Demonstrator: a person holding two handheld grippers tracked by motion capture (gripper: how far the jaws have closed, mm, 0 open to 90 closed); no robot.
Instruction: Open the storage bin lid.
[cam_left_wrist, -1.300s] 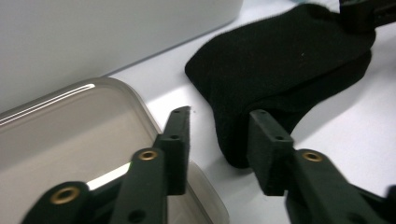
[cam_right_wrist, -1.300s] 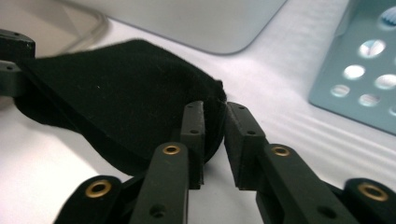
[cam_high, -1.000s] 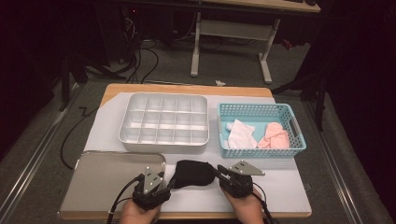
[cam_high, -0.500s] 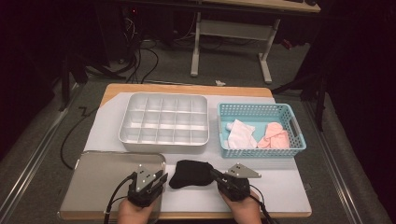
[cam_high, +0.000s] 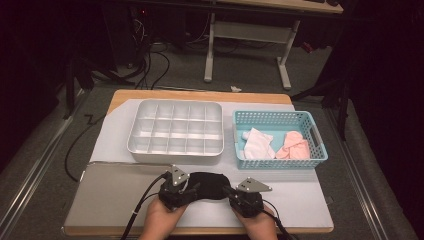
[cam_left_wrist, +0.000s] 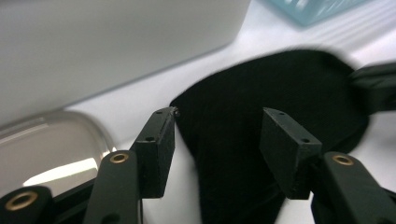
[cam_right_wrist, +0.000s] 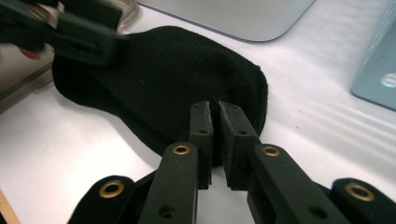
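Observation:
A black cloth (cam_high: 210, 184) lies flat on the white mat (cam_high: 300, 195) near the table's front edge, between my two grippers. My left gripper (cam_high: 194, 190) is at its left end; in the left gripper view its jaws (cam_left_wrist: 219, 126) stand open astride the black cloth (cam_left_wrist: 261, 93), having just been opening, and the pads do not press on it. My right gripper (cam_high: 226, 191) is at the cloth's right end. Its jaws (cam_right_wrist: 218, 109) have just been closing and are pinched on the rim of the black cloth (cam_right_wrist: 159, 79).
A grey compartment tray (cam_high: 175, 127) stands behind the cloth. To its right is a blue basket (cam_high: 280, 120) holding a white cloth (cam_high: 257, 145) and a pink cloth (cam_high: 295, 147). A flat metal tray (cam_high: 115, 195) lies at the front left.
My left gripper has moved right, from the metal tray's edge onto the cloth's left end, and its jaws are wider apart. The right hand has kept its place.

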